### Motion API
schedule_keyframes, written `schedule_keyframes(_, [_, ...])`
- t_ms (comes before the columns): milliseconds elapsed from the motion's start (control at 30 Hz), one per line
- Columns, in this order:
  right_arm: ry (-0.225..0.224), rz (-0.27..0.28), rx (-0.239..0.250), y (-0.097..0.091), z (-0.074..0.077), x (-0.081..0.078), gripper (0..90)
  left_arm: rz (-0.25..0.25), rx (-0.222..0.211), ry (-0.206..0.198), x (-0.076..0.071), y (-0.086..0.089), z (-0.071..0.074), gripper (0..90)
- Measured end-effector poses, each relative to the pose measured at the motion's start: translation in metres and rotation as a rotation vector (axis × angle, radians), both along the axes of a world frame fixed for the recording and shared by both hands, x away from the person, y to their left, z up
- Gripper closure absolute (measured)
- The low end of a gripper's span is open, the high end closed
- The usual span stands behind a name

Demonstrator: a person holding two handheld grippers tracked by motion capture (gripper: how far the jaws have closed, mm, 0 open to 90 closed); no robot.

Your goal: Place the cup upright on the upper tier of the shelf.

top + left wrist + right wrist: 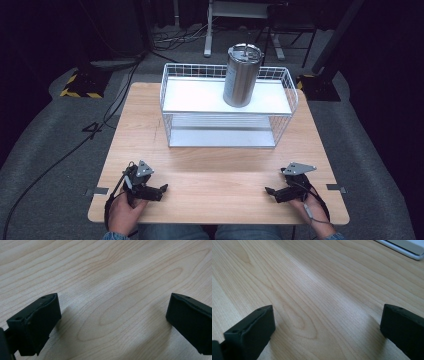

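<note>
**Two grippers rest at the near edge, steel canister on the rack beyond**

Nearest the high view's camera, the person's two hands lie at the front edge of the pale wooden counter [220, 170], each holding a black two-jaw gripper. The left gripper [161, 190] sits near the front left corner, its tips turned inward toward the middle of the counter; the right gripper [270, 192] sits near the front right corner, likewise turned inward. Both are well apart from each other, with bare wood between them.

In the left gripper view, the fingers [37, 325] are spread wide, released, with nothing between them but wood grain just below. In the right gripper view, the fingers [252, 332] are spread just as wide and hold nothing; a white edge of the wire rack's base [402, 247] shows at the top right corner, some way off.

The tall cylindrical brushed-steel canister with a metal lid [242, 75] stands upright on the top shelf of the white wire two-tier rack [170, 95], right of the shelf's middle. The rack stands at the far half of the counter, well apart from both grippers. A low wire rim runs around the top shelf, surrounding the canister's foot. The lower shelf sits beneath it.

Beyond the counter, black cables [120, 90] trail over grey floor, and a yellow-and-black striped base [82, 85] stands to the far left.
</note>
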State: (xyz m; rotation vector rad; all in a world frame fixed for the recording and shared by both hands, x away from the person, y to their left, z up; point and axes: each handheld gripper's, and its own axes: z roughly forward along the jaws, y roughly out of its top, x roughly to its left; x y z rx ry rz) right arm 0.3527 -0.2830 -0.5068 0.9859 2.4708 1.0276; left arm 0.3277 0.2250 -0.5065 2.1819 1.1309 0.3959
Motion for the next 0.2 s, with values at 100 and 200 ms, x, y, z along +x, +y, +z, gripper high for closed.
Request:
schedule_keyframes(100, [0.0, 0.001, -0.002, -0.0004, 0.0, -0.0002, 0.2, 0.0, 0.0, 0.0, 0.0, 0.0, 0.0, 0.2])
schedule_keyframes(200, [-0.001, 0.001, 0.0, -0.0004, -0.0001, -0.0003, 0.2, 0.0, 0.001, -0.002, 0.0, 0.0, 0.0, 0.2])
